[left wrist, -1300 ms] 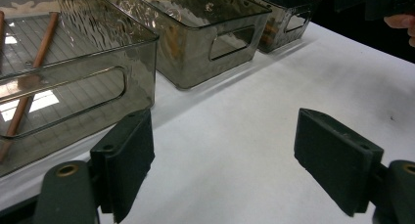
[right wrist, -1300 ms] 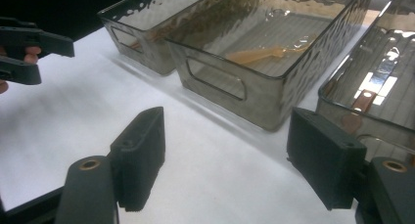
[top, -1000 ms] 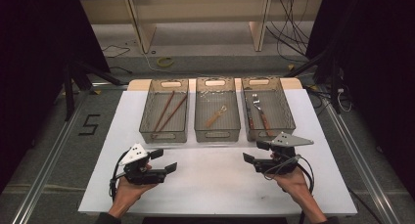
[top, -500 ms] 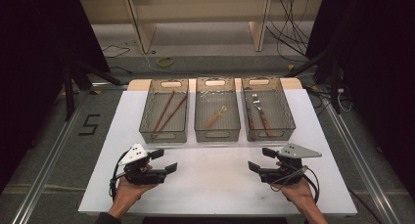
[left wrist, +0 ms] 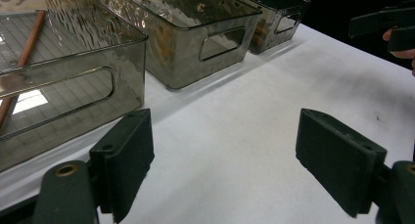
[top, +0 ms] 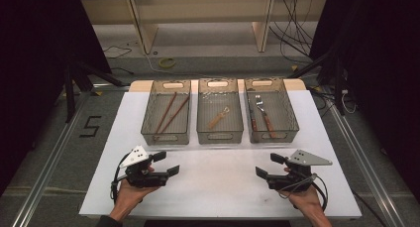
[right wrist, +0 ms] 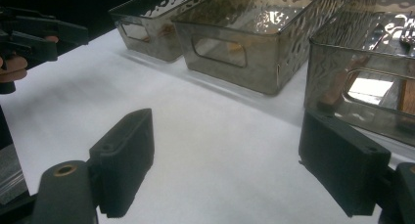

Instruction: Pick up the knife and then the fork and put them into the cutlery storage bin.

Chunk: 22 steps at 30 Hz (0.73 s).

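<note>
Three smoky, see-through plastic bins with rippled walls and cut-out handles stand in a row along the far edge of the white counter (top: 218,187), which has a matte, cloth-like top. The left bin (top: 166,133) holds two slim reddish-brown chopsticks (top: 168,113) lying slantwise. The middle bin (top: 220,132) holds one small utensil with a light wooden handle (top: 218,119). The right bin (top: 271,130) holds metal cutlery with brown handles (top: 262,119), its exact kind too small to tell.

Both claws are black and blocky, with flat rectangular pads and a pale grey three-cornered plate on top. The left claw (top: 164,163) sits near the near left corner of the counter, jaws spread wide with only bare counter between them; the left bin lies just beyond it, toward the far edge, apart from it. The right claw (top: 270,165) sits near the near right corner, its jaws having just been opening and now standing wide, nothing between them; the right bin lies just beyond it, not touching. In the left gripper view the pads (left wrist: 128,160) frame the white surface with the bins receding to the upper right.
</note>
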### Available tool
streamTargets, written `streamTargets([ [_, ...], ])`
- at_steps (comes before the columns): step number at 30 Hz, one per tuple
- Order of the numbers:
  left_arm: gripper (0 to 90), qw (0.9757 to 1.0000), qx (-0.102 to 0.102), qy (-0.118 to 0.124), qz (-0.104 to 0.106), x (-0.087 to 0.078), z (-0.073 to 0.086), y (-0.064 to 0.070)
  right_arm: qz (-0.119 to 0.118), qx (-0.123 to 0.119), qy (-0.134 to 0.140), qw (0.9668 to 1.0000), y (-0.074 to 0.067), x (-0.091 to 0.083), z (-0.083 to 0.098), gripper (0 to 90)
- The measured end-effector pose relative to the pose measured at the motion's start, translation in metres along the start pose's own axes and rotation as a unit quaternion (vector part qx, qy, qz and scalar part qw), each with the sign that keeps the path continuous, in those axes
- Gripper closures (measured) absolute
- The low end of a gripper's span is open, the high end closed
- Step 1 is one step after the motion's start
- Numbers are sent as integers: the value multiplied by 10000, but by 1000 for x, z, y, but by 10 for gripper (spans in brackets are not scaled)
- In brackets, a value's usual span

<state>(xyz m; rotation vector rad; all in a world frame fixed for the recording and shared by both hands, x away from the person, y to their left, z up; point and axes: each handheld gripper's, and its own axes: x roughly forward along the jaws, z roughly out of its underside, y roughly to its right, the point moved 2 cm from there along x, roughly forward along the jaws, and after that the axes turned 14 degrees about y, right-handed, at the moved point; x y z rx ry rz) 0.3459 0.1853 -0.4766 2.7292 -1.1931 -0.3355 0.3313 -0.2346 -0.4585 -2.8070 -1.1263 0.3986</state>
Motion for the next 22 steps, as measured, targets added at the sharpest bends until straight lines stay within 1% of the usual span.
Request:
streamTargets([
  [22,212,10000,11,-13,-1,1,0,-1,3,10,-58,10000,1,1,1,217],
])
